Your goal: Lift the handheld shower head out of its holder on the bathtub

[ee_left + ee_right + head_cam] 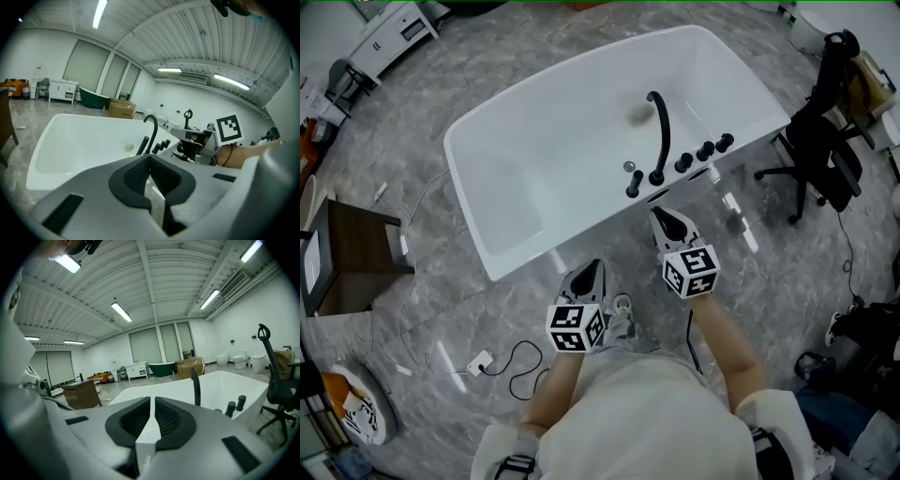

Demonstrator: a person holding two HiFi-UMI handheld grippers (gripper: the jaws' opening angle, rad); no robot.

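A white bathtub (525,141) stands on the grey floor ahead of me. On its near rim a black handheld shower head (635,182) stands upright in its holder. It is just left of the curved black spout (661,127) and a row of black knobs (704,151). My right gripper (661,216) is shut and empty, a little short of the rim below the spout. My left gripper (592,267) is also shut and empty, further back and to the left. The left gripper view shows the shower head (143,145) beyond the shut left gripper (150,157). The right gripper (152,399) faces the spout (196,384).
A black office chair (821,141) stands right of the tub. A dark wooden table (352,267) is at the left. A cable with a white plug (480,363) lies on the floor by my left side. The right gripper's marker cube (228,129) shows in the left gripper view.
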